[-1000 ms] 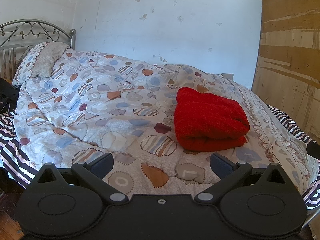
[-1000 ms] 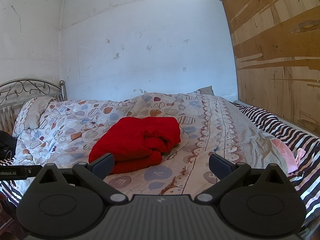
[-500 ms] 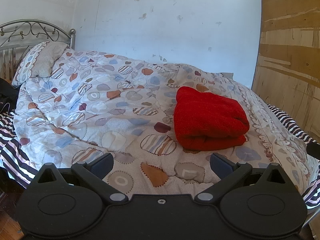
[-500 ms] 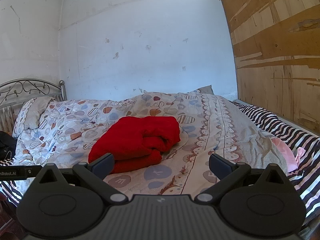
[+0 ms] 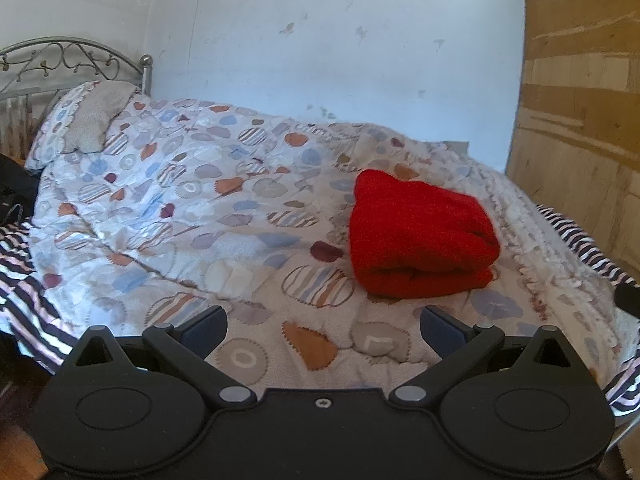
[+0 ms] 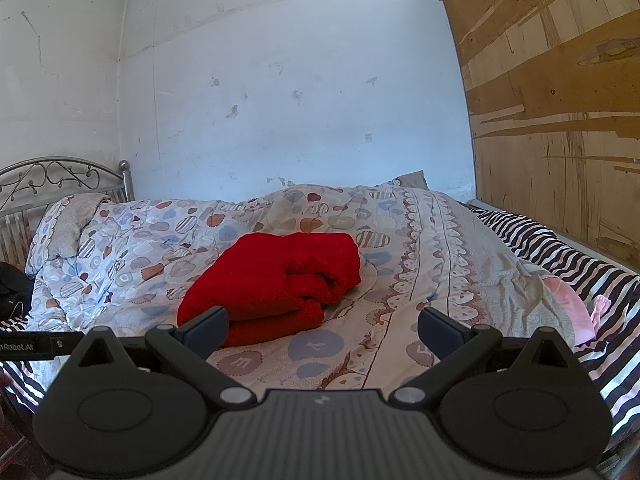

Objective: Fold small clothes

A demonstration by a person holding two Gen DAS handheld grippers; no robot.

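A red fuzzy garment (image 5: 420, 236) lies folded in a thick bundle on the patterned quilt (image 5: 180, 208), right of centre in the left wrist view. From the right wrist the same red garment (image 6: 280, 276) sits left of centre, its folded layers facing the camera. My left gripper (image 5: 322, 326) hovers open near the bed's front edge, short of the bundle and holding nothing. The right gripper (image 6: 322, 326) is open too, empty, with its left finger (image 6: 204, 326) overlapping the bundle's near corner in the image. Pink clothing (image 6: 568, 304) lies at the right on the striped sheet.
A pillow (image 5: 84, 120) rests against the metal headboard (image 5: 60, 60) at the far left. The striped sheet (image 6: 560, 252) shows along the right side beside a plywood wall (image 6: 560, 120). A dark object (image 5: 16, 184) sits at the left edge. The left gripper's tip (image 6: 36, 346) shows low left.
Almost nothing moves; both views shift only slightly, and the red bundle stays put with both grippers open.
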